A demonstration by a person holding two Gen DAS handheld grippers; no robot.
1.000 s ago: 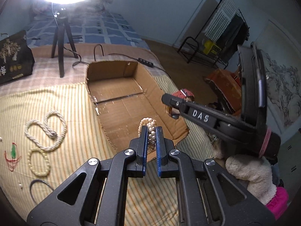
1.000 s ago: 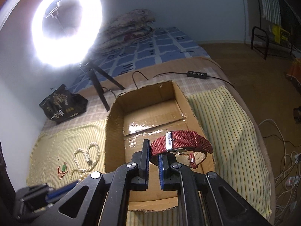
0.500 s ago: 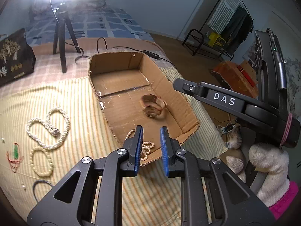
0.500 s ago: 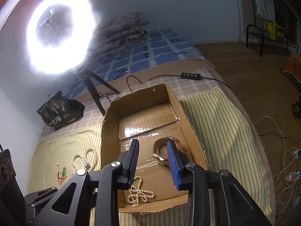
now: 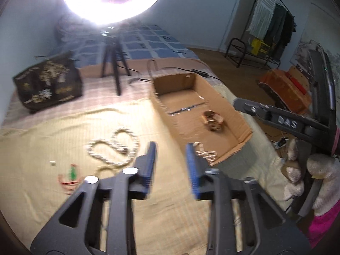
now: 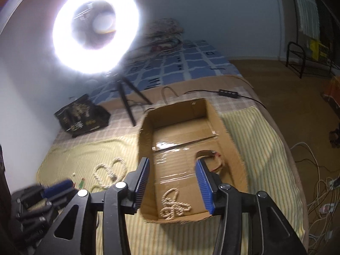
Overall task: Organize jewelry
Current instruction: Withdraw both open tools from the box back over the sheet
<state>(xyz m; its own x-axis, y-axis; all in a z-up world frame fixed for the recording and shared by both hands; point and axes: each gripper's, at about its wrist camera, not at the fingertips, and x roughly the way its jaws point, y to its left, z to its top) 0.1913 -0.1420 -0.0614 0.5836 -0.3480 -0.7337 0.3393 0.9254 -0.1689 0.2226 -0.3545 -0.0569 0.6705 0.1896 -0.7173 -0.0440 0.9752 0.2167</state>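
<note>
A shallow cardboard box [image 5: 244, 127] [image 6: 231, 140] lies on the striped bed cover. Inside it lie a red watch [image 5: 213, 120] [image 6: 214, 163] and a pearl bracelet [image 5: 205, 154] [image 6: 173, 207] near the front wall. My left gripper [image 5: 171, 165] is open and empty, above the cover left of the box. My right gripper [image 6: 173, 182] is open and empty, above the box's front part. A thick rope necklace [image 5: 114, 148] [image 6: 110, 173], a bead bracelet [image 5: 104, 167] and a red cord with a green pendant [image 5: 71, 175] lie on the cover left of the box.
A ring light on a tripod [image 5: 113, 74] [image 6: 127, 104] stands behind the box, with a black bag [image 5: 47, 82] [image 6: 82, 114] to its left. A cable with a switch [image 6: 228, 93] runs behind the box. Plush toys [image 5: 323, 180] sit off the bed's right edge.
Both grippers opened; the pearl bracelet and the red watch dropped into the box. The left gripper has since swung left, away from the box. The right gripper pulled back and opened wider.
</note>
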